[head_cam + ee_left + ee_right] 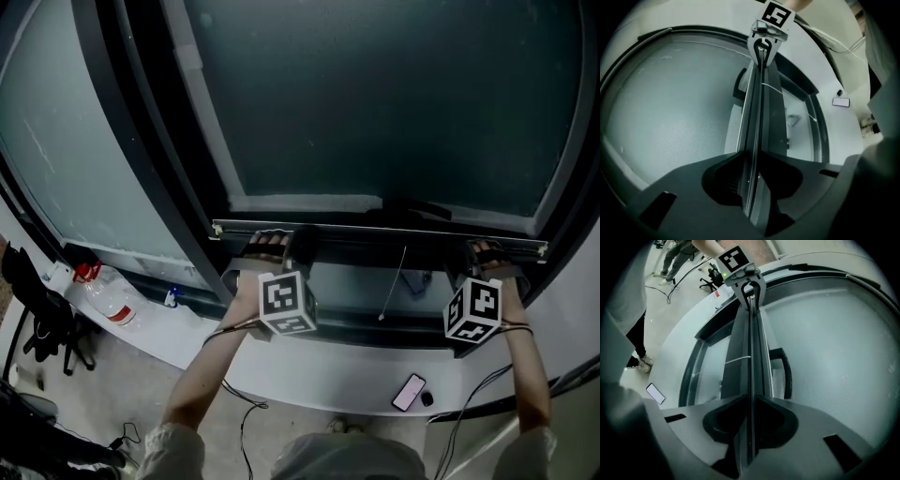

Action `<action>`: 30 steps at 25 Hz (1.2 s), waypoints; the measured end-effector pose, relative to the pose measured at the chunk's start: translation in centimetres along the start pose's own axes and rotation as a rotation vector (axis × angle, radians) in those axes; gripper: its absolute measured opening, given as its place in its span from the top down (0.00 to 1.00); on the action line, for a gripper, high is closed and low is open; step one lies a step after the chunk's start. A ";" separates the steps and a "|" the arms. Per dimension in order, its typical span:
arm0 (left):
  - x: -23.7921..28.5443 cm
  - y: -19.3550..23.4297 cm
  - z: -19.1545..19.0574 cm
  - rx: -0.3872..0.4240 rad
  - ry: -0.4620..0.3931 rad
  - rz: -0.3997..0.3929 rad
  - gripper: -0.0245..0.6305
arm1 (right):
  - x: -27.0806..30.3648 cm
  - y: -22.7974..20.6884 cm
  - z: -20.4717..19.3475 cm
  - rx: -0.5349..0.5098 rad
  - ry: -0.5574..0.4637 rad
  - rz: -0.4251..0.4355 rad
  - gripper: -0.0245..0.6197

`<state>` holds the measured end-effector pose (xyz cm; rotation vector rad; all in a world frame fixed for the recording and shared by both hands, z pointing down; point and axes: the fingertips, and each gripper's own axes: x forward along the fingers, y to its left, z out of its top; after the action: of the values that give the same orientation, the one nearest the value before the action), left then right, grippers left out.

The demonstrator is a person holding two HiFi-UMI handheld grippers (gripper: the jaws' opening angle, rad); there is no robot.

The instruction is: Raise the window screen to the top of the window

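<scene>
Both forearms [211, 375] reach away from the head camera to the bar [375, 234] that forms the lower edge of the screen [670, 140]. The left gripper [751, 158] has its jaws closed against the bar near its left end. The right gripper [750, 398] clamps the same bar near its right end, and each gripper view shows the other gripper far along the rail.

The step in hand appears to be the grasp before the lift. The bar lies low in the window [131, 122], just above the sill [309, 375], so almost the whole raise remains to be done. The next move calls for both hands to rise together at an even pace, so that the bar stays level and neither end binds in the frame. The grips also need to stay firm enough not to slide off the thin rail.

The screen is a fine grey mesh, its weave plain in both gripper views, and it spreads upward from the bar over the pane. The bar is a slim, dark metal strip that runs straight across nearly the full width of the frame. A thin cord [394, 281] hangs below it. A phone [409, 392] lies on the sill toward its right end.
</scene>
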<state>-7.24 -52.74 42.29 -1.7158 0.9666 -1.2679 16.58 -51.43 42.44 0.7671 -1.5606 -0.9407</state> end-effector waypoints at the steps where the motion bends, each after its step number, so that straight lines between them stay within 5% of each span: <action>1: 0.1 0.0 -0.6 0.012 0.019 -0.010 0.80 | 0.1 0.1 -0.7 -0.004 0.023 0.017 0.86; 7: 1.1 -1.1 -3.2 0.041 0.106 -0.090 0.81 | 0.5 0.0 -2.3 0.017 0.074 0.092 0.90; 20: 1.2 -1.6 -3.4 0.098 0.122 -0.266 0.84 | 0.4 0.0 -2.3 0.013 0.106 0.212 0.92; 30: 0.9 -2.0 -3.4 0.072 0.138 -0.436 0.90 | 0.0 0.6 -1.9 0.026 0.140 0.429 0.93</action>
<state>-10.09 -53.28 45.12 -1.8627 0.6278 -1.6965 18.46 -51.44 43.11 0.4756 -1.5340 -0.5417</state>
